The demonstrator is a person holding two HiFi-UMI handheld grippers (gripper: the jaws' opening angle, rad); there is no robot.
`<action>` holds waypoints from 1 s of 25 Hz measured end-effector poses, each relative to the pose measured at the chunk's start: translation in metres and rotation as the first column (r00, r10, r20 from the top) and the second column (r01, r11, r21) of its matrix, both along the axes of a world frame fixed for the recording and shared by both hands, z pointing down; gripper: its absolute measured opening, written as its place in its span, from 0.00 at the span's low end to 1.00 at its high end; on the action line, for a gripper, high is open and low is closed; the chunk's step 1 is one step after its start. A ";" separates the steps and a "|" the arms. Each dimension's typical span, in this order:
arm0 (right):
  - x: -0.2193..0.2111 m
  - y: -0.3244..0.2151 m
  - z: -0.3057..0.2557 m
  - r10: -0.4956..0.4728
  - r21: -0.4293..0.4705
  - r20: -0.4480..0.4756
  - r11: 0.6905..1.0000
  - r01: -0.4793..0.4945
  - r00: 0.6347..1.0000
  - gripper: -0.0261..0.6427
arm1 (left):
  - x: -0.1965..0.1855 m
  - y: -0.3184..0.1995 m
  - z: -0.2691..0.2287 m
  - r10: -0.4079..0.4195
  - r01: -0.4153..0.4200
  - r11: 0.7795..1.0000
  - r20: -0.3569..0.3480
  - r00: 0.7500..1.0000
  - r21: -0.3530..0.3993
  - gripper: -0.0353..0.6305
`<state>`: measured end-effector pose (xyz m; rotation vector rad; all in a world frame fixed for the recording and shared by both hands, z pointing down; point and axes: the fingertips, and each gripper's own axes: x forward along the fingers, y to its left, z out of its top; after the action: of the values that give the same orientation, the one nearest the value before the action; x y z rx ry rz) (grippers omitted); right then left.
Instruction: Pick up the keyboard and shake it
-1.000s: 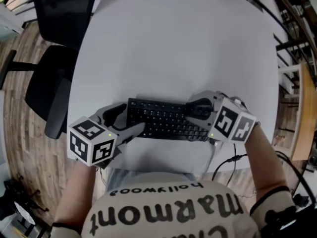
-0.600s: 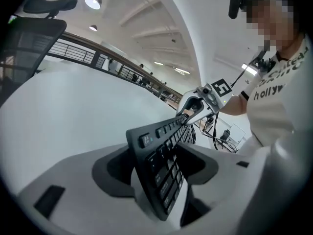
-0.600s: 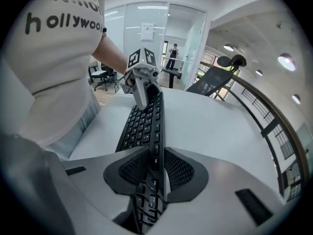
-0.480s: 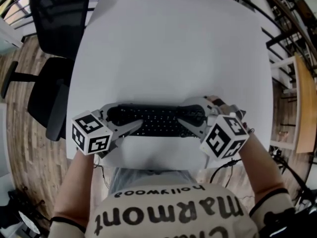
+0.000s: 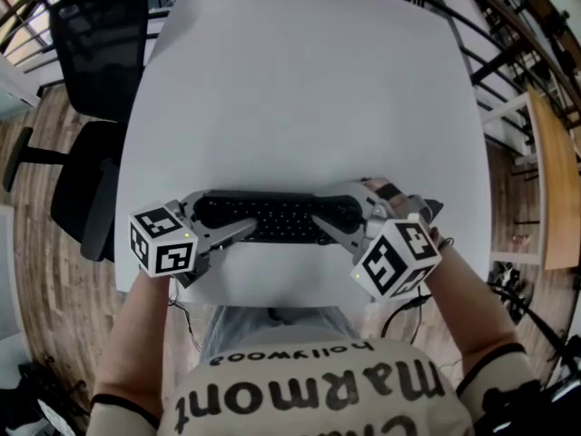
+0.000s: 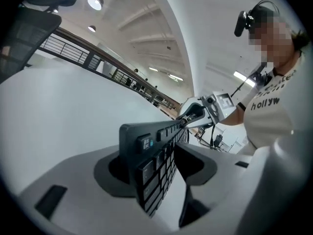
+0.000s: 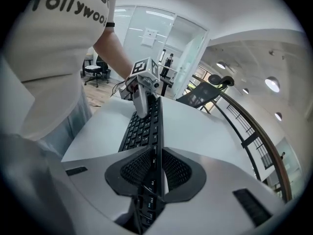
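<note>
Black keyboard is clamped endwise by left hand-held gripper and right hand-held gripper.

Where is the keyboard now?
In the head view the keyboard is at the table's near edge, clamped at each end by the left tool and right tool, whose jaws have just been closing.

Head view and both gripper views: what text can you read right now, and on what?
"hollywood": on the person's shirt, upside down in the head view.
"Marmont": same shirt, in larger letters.
A further line at the shirt's bottom edge: cut off, unreadable.
Keyboard key legends: too small to read.
</note>
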<state>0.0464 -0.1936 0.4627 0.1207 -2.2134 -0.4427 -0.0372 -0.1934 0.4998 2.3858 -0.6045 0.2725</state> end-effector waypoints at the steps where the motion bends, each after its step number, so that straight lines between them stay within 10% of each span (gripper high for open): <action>1: 0.000 0.000 0.000 0.004 0.011 0.003 1.000 -0.004 1.000 0.19 | 0.002 0.001 0.001 0.009 -0.009 1.000 0.019 1.000 0.008 0.40; 16: 0.053 0.008 -0.010 0.191 -0.009 0.115 0.982 -0.191 0.975 0.30 | 0.011 0.045 -0.015 0.062 -0.069 0.995 0.104 0.993 0.065 0.28; 25: 0.190 0.006 -0.022 0.631 -0.305 0.253 0.772 -0.558 0.733 0.53 | 0.007 0.062 -0.019 0.081 -0.101 0.989 0.177 0.981 0.108 0.26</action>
<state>0.2369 -0.1872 0.4404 0.8361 -2.3752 0.1964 -0.0305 -0.1315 0.4812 2.5242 -0.6053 0.5008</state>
